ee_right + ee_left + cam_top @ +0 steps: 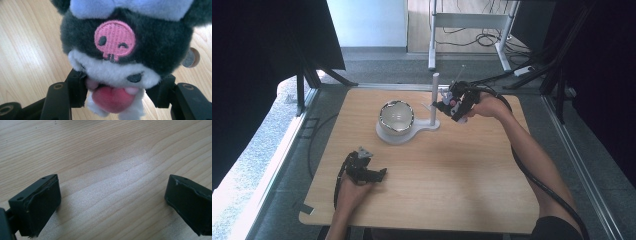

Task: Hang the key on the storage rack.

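One plush toy (125, 50), clamped between right gripper (122, 95) fingers, hangs head-down.

The plush toy (125, 50) is black and white with a pink embroidered skull patch, a lilac bow and a red heart, the table (452, 170) pale wood-grain, the stand (404, 135) white, the bowl (396, 116) silvery.
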Demonstrator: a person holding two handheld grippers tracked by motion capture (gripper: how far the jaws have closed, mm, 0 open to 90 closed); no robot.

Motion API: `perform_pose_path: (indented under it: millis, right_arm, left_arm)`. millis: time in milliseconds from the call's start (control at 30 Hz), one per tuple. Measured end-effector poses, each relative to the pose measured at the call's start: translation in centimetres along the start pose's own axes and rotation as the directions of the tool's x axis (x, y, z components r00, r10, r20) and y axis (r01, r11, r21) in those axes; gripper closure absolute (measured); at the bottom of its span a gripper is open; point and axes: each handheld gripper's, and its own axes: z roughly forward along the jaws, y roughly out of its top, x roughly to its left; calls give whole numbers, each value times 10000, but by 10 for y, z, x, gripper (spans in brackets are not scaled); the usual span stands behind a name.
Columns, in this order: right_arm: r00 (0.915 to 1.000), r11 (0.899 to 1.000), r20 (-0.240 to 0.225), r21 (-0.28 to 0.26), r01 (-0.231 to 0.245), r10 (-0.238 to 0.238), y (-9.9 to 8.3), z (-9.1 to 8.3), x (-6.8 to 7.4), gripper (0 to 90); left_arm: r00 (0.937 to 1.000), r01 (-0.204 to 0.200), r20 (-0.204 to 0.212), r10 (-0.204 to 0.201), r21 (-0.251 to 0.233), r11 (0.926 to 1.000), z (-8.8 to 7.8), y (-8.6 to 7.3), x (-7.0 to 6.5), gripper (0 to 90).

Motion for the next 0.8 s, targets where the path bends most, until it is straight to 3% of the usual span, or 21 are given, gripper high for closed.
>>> perform_pose_path:
  millis: [333, 800]
  right_arm:
    - [9998, 10000, 204, -15, -21, 22, -5, 7, -4, 350]
    - [9982, 9997, 583, -196, 176, -165, -10, 4, 2, 181]
  left_arm:
    - [10000, 2, 5, -2, -8, 10000, 0, 0, 0, 4]
    - [10000, 7, 0, -7, -12, 10000, 0, 0, 0, 4]
